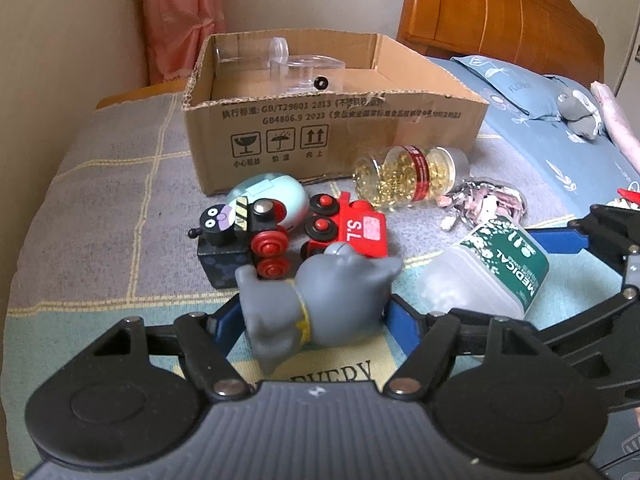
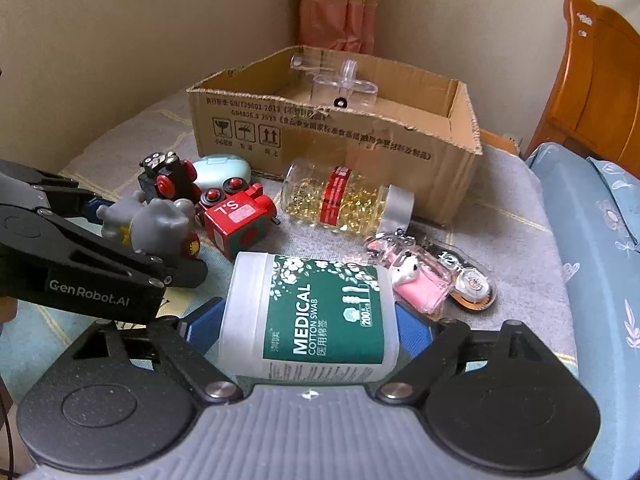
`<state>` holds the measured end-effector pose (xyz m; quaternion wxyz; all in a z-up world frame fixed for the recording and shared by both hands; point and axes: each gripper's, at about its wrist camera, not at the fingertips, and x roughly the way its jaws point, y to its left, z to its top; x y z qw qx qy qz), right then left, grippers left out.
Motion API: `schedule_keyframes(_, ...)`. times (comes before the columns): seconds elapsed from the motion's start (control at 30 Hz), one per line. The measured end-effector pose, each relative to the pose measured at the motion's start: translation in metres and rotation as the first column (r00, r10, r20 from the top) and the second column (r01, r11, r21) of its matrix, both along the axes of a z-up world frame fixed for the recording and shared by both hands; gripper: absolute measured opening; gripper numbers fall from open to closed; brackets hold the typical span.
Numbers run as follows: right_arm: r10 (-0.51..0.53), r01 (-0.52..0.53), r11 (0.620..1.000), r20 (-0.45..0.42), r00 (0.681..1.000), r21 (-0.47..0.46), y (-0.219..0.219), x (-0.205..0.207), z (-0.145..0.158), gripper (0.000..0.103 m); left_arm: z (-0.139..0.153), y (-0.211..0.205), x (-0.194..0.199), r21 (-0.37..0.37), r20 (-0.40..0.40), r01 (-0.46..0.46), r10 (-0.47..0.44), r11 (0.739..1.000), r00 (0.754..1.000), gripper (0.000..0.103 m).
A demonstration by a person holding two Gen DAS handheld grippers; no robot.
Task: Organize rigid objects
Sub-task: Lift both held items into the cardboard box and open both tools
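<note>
Both my grippers are loaded, left gripper [image 1: 316, 316] clamped on the grey elephant toy [image 1: 320, 300], right gripper [image 2: 308, 324] clamped across the cotton swab bottle [image 2: 312, 316], with the cardboard box [image 1: 336, 136] straight ahead beyond the clutter.

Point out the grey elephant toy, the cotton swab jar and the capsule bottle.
grey elephant toy [image 1: 320, 304]: left wrist view, on its back.
cotton swab jar [image 2: 320, 316]: right wrist view, on the green label.
capsule bottle [image 2: 340, 200]: right wrist view, on the red band.

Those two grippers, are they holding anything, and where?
Left gripper clamps the grey elephant toy across its body. Right gripper clamps the cotton swab bottle by its sides.
</note>
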<state>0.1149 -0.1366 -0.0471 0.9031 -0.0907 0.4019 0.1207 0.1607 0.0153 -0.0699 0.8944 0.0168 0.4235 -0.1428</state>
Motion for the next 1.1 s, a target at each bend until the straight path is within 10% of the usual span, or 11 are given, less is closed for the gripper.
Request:
schedule_keyframes(0.63,0.109,-0.103,0.991,0.060,0.992,-0.088,-0.002,-0.021,0.049,0.087,0.061,0.002,-0.020,0.085,0.064,0.126,-0.131,0.988,0.989,0.070)
schedule_keyframes(1.1,0.107,-0.103,0.994,0.131,0.986,-0.041,-0.014,0.004,0.100,0.087,0.110,-0.014,0.055,0.141,0.147,0.130,-0.151,0.981,0.977,0.071)
